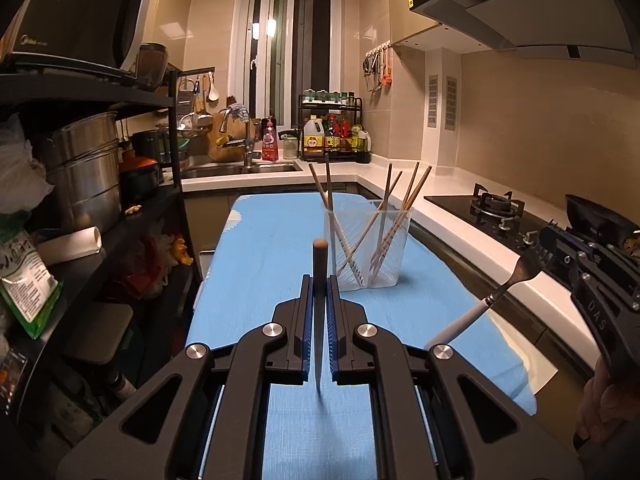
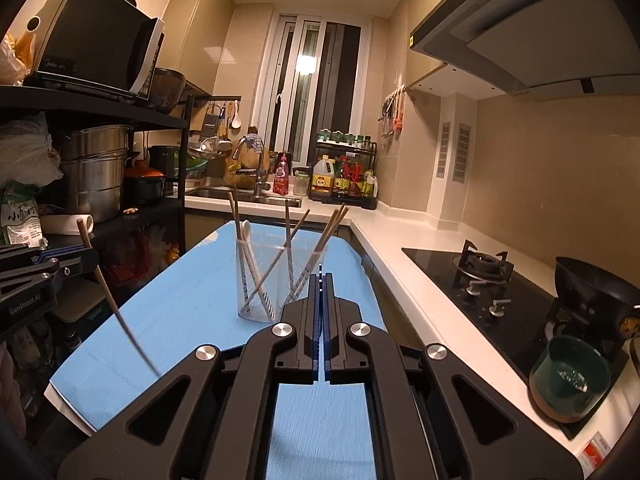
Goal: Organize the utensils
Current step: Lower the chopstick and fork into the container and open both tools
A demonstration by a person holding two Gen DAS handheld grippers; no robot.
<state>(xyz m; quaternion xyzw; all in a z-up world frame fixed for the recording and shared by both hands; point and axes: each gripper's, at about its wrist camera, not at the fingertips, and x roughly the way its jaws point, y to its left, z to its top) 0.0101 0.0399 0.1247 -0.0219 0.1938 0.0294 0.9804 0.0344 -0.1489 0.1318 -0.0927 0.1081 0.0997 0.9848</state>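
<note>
My left gripper is shut on a chopstick, held upright above the blue-covered table; it also shows in the right wrist view at the left. My right gripper is shut on a fork with a white handle, to the right of the table. In the right wrist view the closed jaws show only the fork's edge. A clear plastic cup holding several chopsticks and utensils stands on the table ahead of both grippers, and shows in the right wrist view.
A black shelf rack with pots lines the left. A white counter with a gas hob, a black wok and a green pot runs along the right. A sink and bottles stand at the back.
</note>
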